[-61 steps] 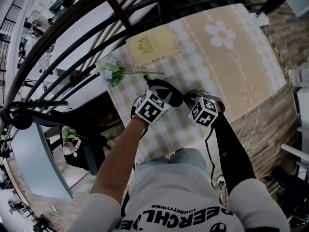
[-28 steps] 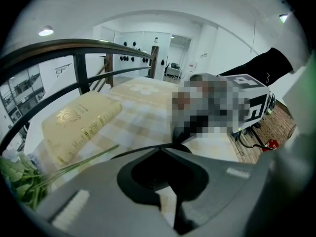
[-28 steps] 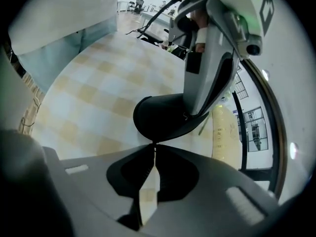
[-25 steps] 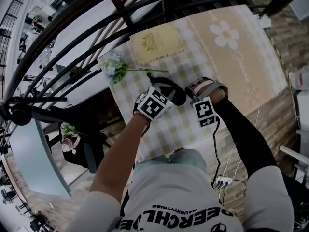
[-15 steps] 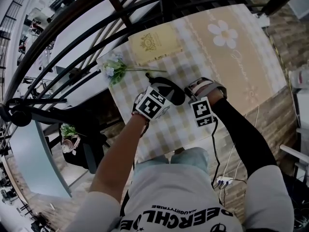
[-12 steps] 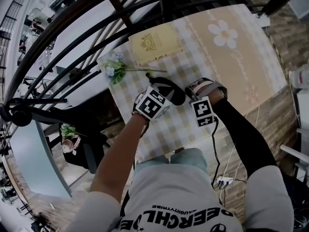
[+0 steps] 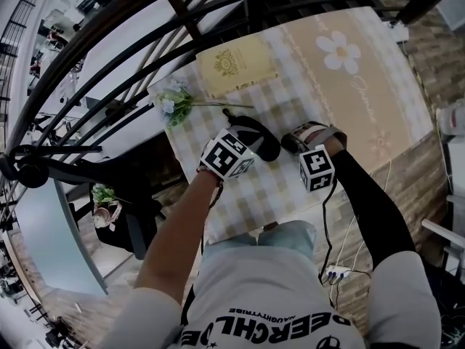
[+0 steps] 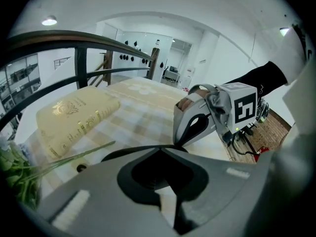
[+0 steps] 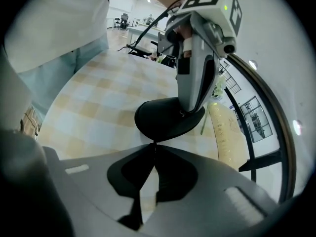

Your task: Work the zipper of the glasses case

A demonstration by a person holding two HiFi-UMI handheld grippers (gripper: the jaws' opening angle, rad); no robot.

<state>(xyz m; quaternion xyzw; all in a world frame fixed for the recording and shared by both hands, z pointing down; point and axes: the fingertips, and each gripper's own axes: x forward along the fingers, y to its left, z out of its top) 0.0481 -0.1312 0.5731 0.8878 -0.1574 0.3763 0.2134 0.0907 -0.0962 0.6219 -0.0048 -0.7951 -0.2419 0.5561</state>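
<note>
The bench (image 7: 363, 107) with its checked cloth fills the middle of the head view. The black glasses case (image 7: 263, 142) lies at the frame's center. I see my left tongs (image 8: 160, 149) pressed together at its left edge. My right tongs (image 9: 155, 144) are together at its right edge.

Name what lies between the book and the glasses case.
A flower stem lies between the book and the glasses case, shown in the head view.
</note>
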